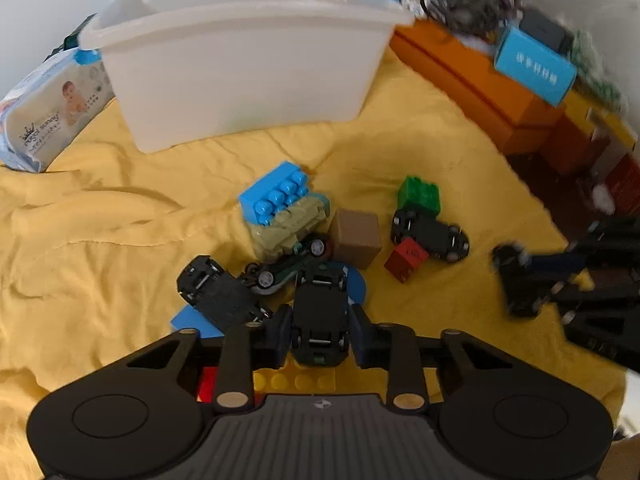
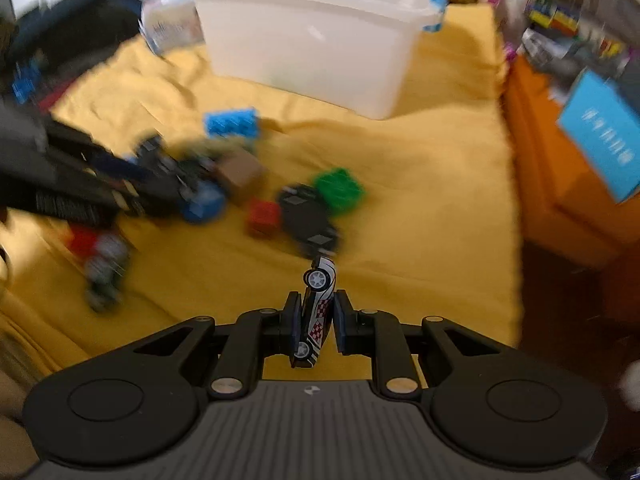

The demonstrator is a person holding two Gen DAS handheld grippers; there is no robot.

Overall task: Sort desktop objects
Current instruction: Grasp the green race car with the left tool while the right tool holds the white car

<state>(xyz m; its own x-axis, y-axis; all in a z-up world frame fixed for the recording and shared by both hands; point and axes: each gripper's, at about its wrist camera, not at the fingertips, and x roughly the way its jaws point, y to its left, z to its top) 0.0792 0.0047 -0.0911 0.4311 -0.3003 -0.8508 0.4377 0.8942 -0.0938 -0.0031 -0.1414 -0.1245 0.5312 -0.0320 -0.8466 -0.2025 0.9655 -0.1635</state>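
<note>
My left gripper [image 1: 320,332] is shut on an upside-down black toy car [image 1: 320,312], low over a heap of toys on the yellow cloth [image 1: 100,240]. The heap holds a blue brick [image 1: 276,192], a tan model [image 1: 288,224], a brown cube [image 1: 356,236], a red brick [image 1: 406,258], a green brick [image 1: 420,194] and more overturned cars [image 1: 218,292]. My right gripper [image 2: 316,320] is shut on a white toy car with red checks [image 2: 316,312], held on its side above the cloth. The white bin [image 1: 240,60] stands behind the heap; it also shows in the right wrist view [image 2: 316,44].
A wet-wipes pack [image 1: 52,112] lies left of the bin. Orange boxes [image 1: 472,80] and a light blue box [image 1: 536,68] line the right edge, with clutter behind. Red and yellow bricks [image 1: 296,380] lie under my left gripper. The cloth ends at the right [image 2: 516,240].
</note>
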